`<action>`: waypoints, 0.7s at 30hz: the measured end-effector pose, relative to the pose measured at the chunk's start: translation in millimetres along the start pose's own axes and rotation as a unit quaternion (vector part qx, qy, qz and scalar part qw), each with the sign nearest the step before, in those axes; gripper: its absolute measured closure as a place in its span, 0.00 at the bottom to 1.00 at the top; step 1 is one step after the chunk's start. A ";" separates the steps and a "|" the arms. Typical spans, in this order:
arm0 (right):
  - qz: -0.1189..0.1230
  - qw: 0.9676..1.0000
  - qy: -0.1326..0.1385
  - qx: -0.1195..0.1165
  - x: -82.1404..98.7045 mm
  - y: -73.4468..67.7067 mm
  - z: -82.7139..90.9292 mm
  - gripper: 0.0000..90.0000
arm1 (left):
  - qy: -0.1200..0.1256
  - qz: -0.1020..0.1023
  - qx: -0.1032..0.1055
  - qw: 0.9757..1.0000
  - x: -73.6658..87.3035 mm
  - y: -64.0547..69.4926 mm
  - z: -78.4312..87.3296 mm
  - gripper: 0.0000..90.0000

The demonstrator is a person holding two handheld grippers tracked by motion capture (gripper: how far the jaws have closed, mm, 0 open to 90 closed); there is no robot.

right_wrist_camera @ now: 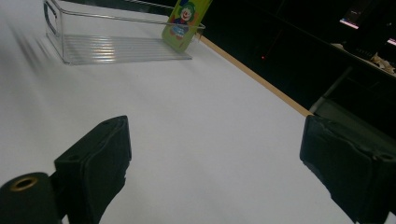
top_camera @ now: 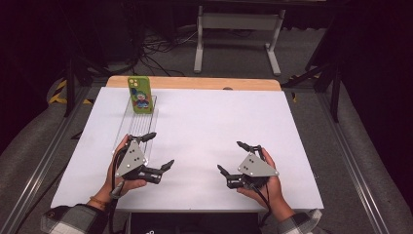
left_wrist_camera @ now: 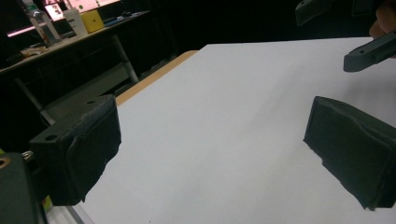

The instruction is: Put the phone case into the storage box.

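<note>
Phone case [top_camera: 138, 94], green with a clown picture, stands upright at the far end of the clear tray [top_camera: 127, 130] on your left side of the white table [top_camera: 204, 126]. Your left gripper [top_camera: 157, 148] hovers just beside the tray's near end, jaws wide apart and holding nothing. Your right gripper [top_camera: 230, 157] is well apart from it, also spread wide and empty. Bare tabletop lies between both grippers and the case.

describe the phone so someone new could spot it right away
Start at the white table top and go to its far left corner, where a clear plastic bin lies. The phone stands upright at the bin's far end, bright green case with a cartoon clown.
</note>
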State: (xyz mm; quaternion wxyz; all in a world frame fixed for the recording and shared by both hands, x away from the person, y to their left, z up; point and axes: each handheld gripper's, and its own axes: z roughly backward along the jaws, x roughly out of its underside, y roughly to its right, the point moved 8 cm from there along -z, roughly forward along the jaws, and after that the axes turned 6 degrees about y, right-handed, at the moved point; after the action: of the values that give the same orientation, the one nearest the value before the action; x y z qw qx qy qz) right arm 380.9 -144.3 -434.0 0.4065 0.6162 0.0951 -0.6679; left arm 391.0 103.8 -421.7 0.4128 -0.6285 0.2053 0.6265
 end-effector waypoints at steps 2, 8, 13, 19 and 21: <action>-0.002 1.000 0.002 -0.003 -0.3 -0.6 0.0 0.11 | -0.005 0.007 0.001 1.000 3.8 0.6 2.8 0.06; -0.003 1.000 0.006 -0.007 -1.6 -1.8 1.1 0.10 | -0.020 0.002 0.004 1.000 11.4 1.4 8.1 0.04; 0.000 1.000 0.007 -0.008 -1.5 -2.5 1.3 0.10 | -0.023 0.020 -0.009 1.000 19.0 -4.0 16.4 0.04; 0.004 1.000 0.004 -0.005 1.6 -1.3 3.4 0.09 | -0.035 0.020 -0.016 0.999 26.1 -5.4 21.5 0.06; 0.003 1.000 0.005 -0.004 1.8 -1.3 4.0 0.09 | -0.039 0.017 -0.017 0.999 29.5 -5.2 23.0 0.06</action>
State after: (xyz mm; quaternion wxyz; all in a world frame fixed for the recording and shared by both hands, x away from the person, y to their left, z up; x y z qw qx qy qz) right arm 377.2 -146.7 -435.2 0.4106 0.6181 0.0974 -0.6633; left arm 384.6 132.4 -445.7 0.3991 -0.6070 0.1883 0.6610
